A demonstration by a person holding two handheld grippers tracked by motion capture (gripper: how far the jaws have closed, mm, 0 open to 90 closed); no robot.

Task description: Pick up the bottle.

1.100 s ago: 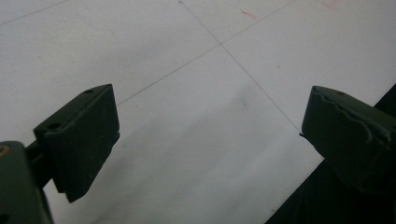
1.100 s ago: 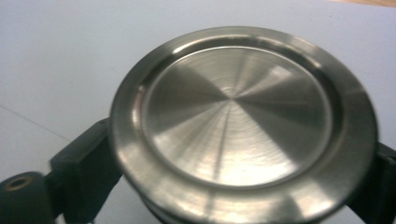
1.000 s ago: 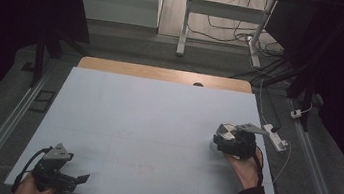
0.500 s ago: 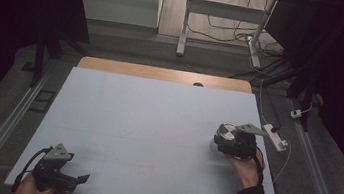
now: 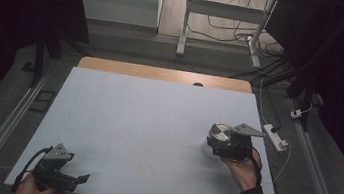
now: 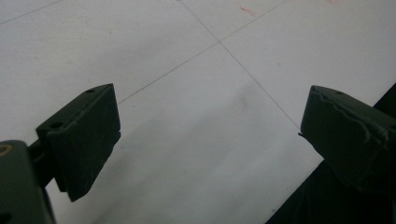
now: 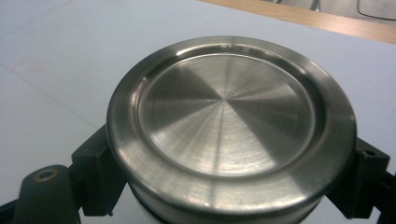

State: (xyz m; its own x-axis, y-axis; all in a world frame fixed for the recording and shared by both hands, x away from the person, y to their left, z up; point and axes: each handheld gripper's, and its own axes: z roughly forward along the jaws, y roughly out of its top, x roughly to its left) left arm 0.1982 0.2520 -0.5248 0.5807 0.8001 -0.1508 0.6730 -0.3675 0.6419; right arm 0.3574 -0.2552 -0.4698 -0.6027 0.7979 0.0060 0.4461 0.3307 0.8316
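Right gripper (image 5: 218,142), fingers clamped on an upright steel canister (image 7: 231,128), lid up; left gripper (image 6: 210,140), fingers apart, above the counter (image 5: 147,119).

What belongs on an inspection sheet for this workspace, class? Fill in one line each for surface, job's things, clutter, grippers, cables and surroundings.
Surface: pale blue-white table top with thin ruled lines, wooden strip at the far edge.
Job's things: round brushed-steel lidded container, upright between the right gripper's jaws.
Clutter: nothing seen on the table.
Grippers: left gripper open, at the near left corner; right gripper shut on the container.
Cables: white power strip and loose cables on the floor, right.
Surroundings: dark room, white desk legs beyond.
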